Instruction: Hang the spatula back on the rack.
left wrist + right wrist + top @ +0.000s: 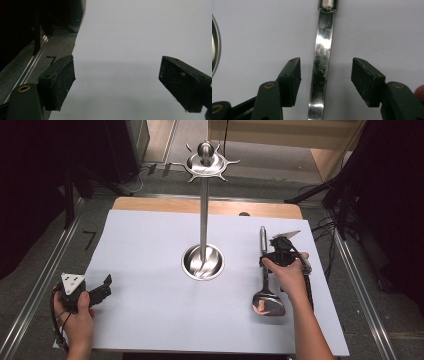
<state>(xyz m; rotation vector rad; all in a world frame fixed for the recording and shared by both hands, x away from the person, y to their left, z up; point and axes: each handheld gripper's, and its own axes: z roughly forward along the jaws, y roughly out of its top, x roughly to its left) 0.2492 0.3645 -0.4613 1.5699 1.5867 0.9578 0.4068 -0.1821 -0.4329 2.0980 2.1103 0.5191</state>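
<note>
A steel spatula point(265, 285) lies on the white sheet at the right, handle pointing away and blade near the front. My right gripper point(272, 254) hovers over its shank, open. In the right gripper view the flat steel shank point(321, 65) runs up between the two black pads point(292, 80) without touching either. A steel utensil stand point(203, 210) with a round base dish point(202, 262) and hooked top rises at the table's middle. My left gripper point(102, 289) is held at the front left, open, and its pads point(61, 82) have nothing between them above the white sheet.
The white sheet point(150, 270) covers most of the wooden table, whose bare edge point(150, 204) shows at the back. Metal floor rails point(45, 280) run along both sides. Dark stands and cables point(345, 195) are at the back right.
</note>
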